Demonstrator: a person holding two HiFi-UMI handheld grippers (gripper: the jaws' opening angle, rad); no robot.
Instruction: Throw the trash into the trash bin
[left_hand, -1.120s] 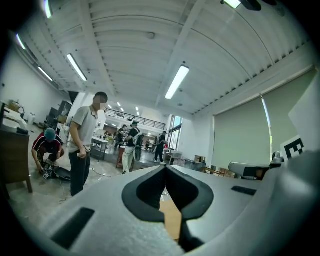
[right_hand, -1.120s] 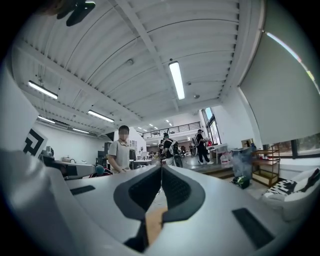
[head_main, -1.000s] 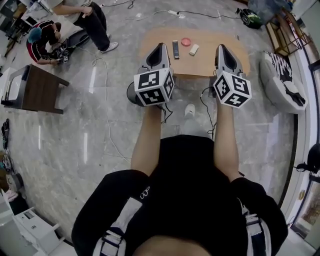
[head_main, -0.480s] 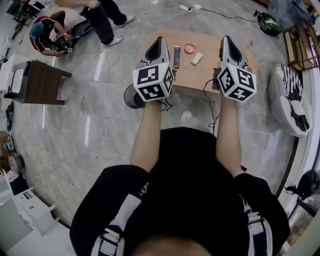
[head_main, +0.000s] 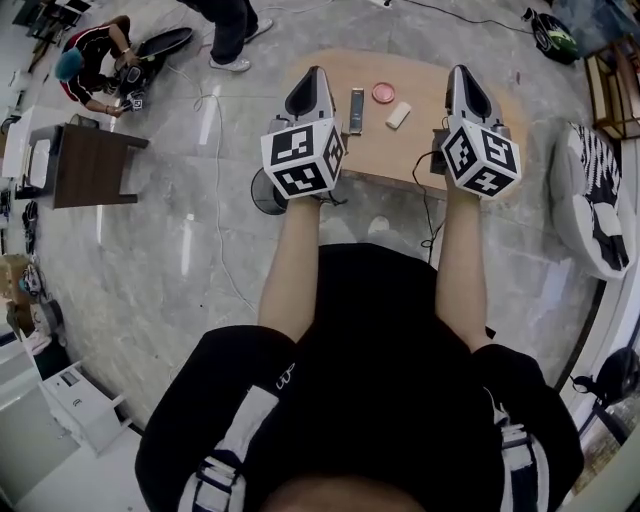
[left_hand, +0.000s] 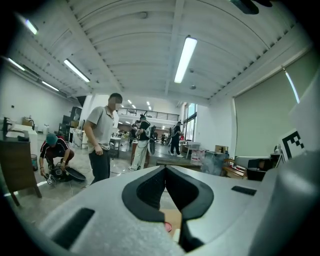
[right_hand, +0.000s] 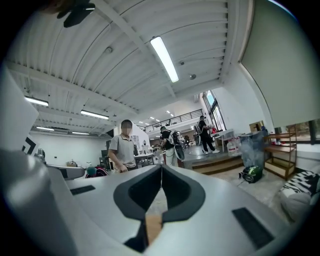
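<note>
Reach-in stage: left gripper (head_main: 308, 82) and right gripper (head_main: 466, 84), both closed and empty, hang above the table's (head_main: 405, 152) left and right edges; next, one must open for the white scrap (head_main: 398, 115) mid-table, with the trash bin (head_main: 262, 193) beside the near-left corner.

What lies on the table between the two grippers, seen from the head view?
Head view shows a black bar, a pink disc and a white block on the table between left gripper and right gripper.
</note>
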